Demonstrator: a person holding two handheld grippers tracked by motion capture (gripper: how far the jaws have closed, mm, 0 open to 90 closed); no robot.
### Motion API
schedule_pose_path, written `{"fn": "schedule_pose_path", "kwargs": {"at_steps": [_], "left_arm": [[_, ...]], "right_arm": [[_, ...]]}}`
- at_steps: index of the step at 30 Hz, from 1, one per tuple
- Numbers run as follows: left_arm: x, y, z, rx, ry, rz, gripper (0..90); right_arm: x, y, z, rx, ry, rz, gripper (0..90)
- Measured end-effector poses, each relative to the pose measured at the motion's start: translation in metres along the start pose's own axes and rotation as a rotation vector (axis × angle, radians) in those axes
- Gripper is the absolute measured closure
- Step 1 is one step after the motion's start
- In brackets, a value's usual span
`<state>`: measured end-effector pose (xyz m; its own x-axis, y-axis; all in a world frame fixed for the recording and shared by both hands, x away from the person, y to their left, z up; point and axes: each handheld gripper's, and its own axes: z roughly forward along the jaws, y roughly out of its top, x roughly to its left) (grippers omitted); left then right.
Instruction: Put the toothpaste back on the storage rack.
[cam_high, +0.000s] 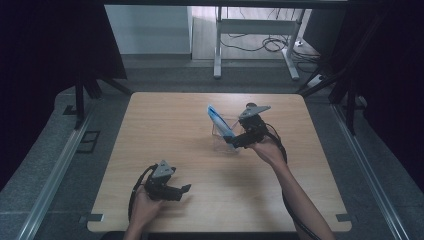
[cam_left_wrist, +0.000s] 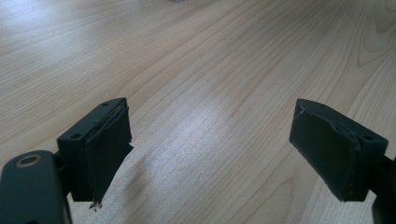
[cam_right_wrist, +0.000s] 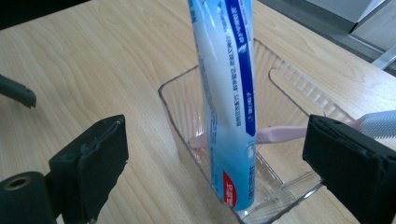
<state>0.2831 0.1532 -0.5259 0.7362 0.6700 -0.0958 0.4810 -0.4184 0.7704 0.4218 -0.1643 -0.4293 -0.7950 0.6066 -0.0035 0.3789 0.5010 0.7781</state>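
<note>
**Tube dropped in tray, right gripper let go**

Black jaws of the right gripper (cam_right_wrist: 215, 158) stand wide apart, either side of the tube (cam_right_wrist: 229, 93) without touching it: released. Tube stands leaning in the clear tray (cam_right_wrist: 177, 107) mid-surface, beside a pink toothbrush (cam_right_wrist: 280, 134). Left gripper (cam_high: 172, 190) rests near the surface's (cam_high: 165, 125) front edge, jaws spread, empty. Judgement: placing step is done. Next move calls for backing the right gripper straight off without knocking the tube over.

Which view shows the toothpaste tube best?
The right gripper view: the toothpaste tube stands close up in the clear tray, print and red cap end readable, a pink toothbrush behind it. The high view gives it small and tilted beside the right claw. The left gripper view looks at bare tabletop.
</note>
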Motion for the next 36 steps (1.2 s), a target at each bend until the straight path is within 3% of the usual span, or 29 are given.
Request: {"fn": "schedule_pose_path", "kwargs": {"at_steps": [17, 36], "left_arm": [[0.0, 0.0, 0.001, 0.003, 0.001, 0.005, 13.1], [0.001, -0.001, 0.001, -0.009, -0.016, -0.022, 13.1]], "right_arm": [[0.011, -0.012, -0.007, 0.005, -0.006, -0.022, 4.0], [0.014, -0.035, -0.034, 0.001, -0.037, -0.012, 1.8]]}}
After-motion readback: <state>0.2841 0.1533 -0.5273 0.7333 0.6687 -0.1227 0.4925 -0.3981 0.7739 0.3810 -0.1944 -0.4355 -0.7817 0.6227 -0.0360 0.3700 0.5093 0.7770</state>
